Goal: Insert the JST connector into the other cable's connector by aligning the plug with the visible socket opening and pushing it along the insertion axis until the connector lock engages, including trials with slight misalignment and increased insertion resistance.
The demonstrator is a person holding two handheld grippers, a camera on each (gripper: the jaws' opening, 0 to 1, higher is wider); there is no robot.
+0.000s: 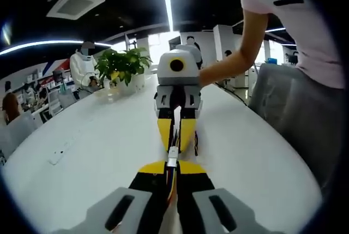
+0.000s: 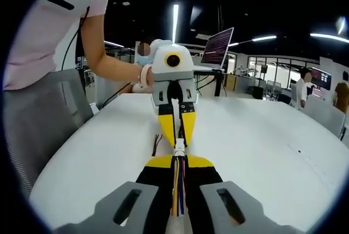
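Note:
My two grippers face each other tip to tip above a white table [image 1: 98, 152]. In the left gripper view my left gripper [image 1: 172, 169] is shut on a cable of coloured wires [image 1: 171, 186] ending in a white connector [image 1: 173, 160]. The right gripper [image 1: 175, 131] meets it from the far side with its yellow jaws closed. In the right gripper view my right gripper [image 2: 179, 163] is shut on a multicoloured ribbon of wires [image 2: 179, 193]. Its white connector [image 2: 179, 148] touches the tips of the left gripper [image 2: 175, 127]. Whether the two connectors are fully seated is hidden between the jaws.
A person in a pink shirt [image 1: 305, 21] stands at the table's edge by a grey chair [image 2: 38, 119]. Dark loose wire tails [image 2: 156, 144] hang beside the joint. A potted plant [image 1: 122, 67] and a laptop [image 2: 217, 47] stand at opposite far ends. Seated people are further off.

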